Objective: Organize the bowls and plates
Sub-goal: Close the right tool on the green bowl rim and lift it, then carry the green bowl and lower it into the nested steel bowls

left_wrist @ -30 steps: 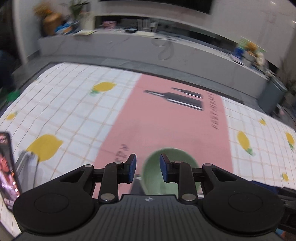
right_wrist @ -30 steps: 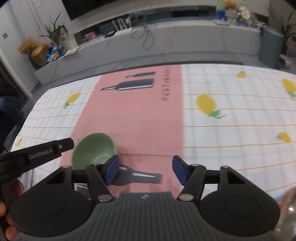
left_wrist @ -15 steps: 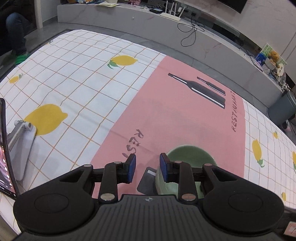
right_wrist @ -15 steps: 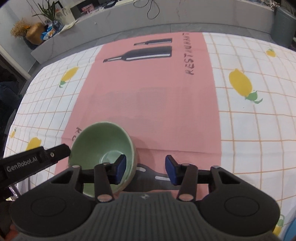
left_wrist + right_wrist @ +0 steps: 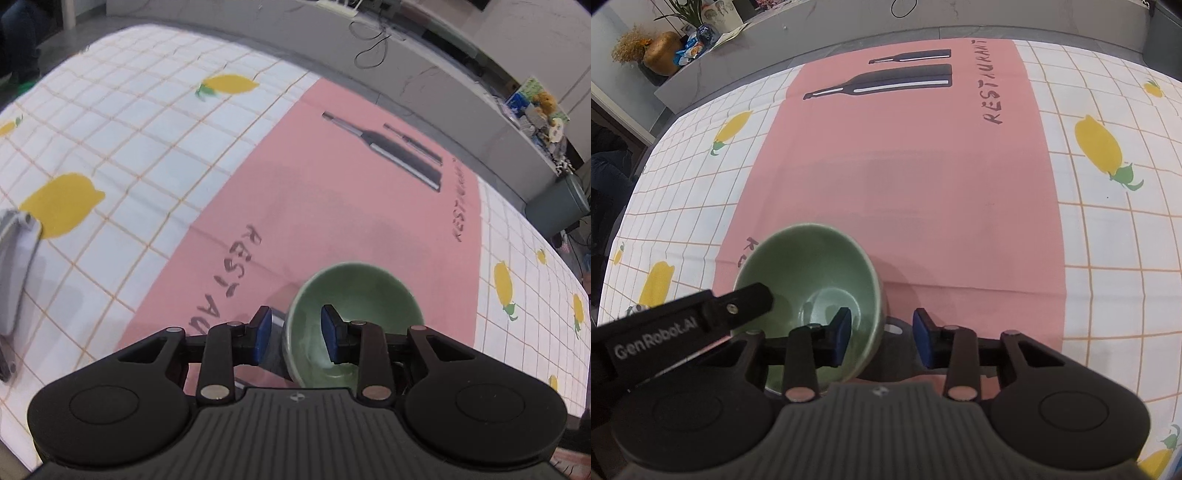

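Bowl (image 5: pixel 364 295) first: it's the pale green one, sitting upright on the pink placemat (image 5: pixel 332 206), near the mat's near-left corner, right over the printed "RESTAURANT" lettering there. That mat lies on the white checked tablecloth (image 5: pixel 122 147) with the yellow lemons.

Your left gripper (image 5: pixel 295 334) has its fingers apart and straddling the bowl's left wall, so one blue pad (image 5: pixel 263 334) is outside the rim and the other is down inside the bowl. They aren't pinching it yet as far as I can see (there's a visible gap on the outer side).

Your right gripper (image 5: pixel 881 338) is doing the mirror thing on the near-right side of the bowl (image 5: pixel 809 280): fingers spread, left blue pad (image 5: pixel 842 334) inside, the right one outside over the mat (image 5: pixel 916 177). Not clamped either.

From the right wrist view, the left gripper's black arm reaches over the bowl's near-left rim.

Off at the far left of the cloth there's a grey stand (image 5: pixel 16 273), well apart from the bowl.
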`<state>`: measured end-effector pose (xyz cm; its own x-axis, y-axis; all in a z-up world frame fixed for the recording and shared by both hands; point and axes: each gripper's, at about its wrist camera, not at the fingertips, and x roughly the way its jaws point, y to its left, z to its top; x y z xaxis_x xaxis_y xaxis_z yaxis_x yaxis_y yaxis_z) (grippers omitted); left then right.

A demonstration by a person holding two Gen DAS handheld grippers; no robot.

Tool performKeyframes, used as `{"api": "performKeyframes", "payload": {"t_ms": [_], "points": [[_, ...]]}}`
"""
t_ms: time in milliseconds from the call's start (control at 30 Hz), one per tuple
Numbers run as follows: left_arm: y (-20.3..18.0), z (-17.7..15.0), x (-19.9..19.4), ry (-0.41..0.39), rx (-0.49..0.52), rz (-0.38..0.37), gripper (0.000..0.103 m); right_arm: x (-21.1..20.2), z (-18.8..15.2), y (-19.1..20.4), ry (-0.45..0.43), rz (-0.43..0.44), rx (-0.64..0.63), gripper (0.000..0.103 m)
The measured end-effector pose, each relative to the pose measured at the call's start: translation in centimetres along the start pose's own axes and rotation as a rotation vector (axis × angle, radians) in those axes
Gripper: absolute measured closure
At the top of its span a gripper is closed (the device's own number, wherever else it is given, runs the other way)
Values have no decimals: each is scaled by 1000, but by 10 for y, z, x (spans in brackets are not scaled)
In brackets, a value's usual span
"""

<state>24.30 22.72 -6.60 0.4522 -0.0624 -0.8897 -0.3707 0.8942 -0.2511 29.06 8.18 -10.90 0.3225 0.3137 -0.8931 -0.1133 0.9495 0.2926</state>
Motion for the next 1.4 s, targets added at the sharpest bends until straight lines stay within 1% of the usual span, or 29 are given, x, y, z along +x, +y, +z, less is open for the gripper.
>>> {"api": "performKeyframes", "payload": {"t_ms": [67, 133, 200, 233, 267, 300, 400, 567, 667, 800, 1033, 1100, 1167, 1267, 1400], "points": [[3, -1, 4, 15, -29, 7, 72, 1, 0, 1, -5, -12, -5, 71], [3, -1, 7, 18, -36, 16, 74, 2, 1, 2, -6, -17, -9, 72], [2, -2, 11, 24, -35, 30, 83, 3, 1, 2, -1, -16, -6, 81], [3, -3, 12, 28, -44, 24, 86, 3, 1, 2, 5, -9, -4, 82], [4, -3, 12, 33, -57, 14, 91, 3, 1, 2, 13, -2, 1, 84], [5, -3, 12, 34, -67, 2, 93, 4, 2, 1, 14, 4, 8, 85], [6, -3, 11, 28, -72, -2, 93, 5, 2, 0, 18, 26, 18, 91], [3, -4, 11, 31, -58, 2, 94, 5, 3, -1, 23, 33, 38, 92], [1, -5, 10, 33, -52, -7, 94, 4, 3, -3, 23, 30, 48, 92], [-8, -9, 6, 24, -17, -26, 94, -3, 1, -10, 25, 27, 68, 92], [-23, -25, -5, 18, 9, -88, 95, -28, -7, -26, -5, 5, 94, 92], [-27, -31, -9, 12, 5, -95, 95, -35, -11, -32, -14, 4, 99, 92], [-31, -36, -14, 0, -9, -100, 95, -43, -17, -36, -41, 2, 87, 92], [-43, -45, -30, -34, 12, -93, 95, -58, -26, -39, -84, -7, 57, 92], [-61, -57, -51, -68, 34, -100, 95, -81, -34, -52, -110, 9, 75, 92]]}}
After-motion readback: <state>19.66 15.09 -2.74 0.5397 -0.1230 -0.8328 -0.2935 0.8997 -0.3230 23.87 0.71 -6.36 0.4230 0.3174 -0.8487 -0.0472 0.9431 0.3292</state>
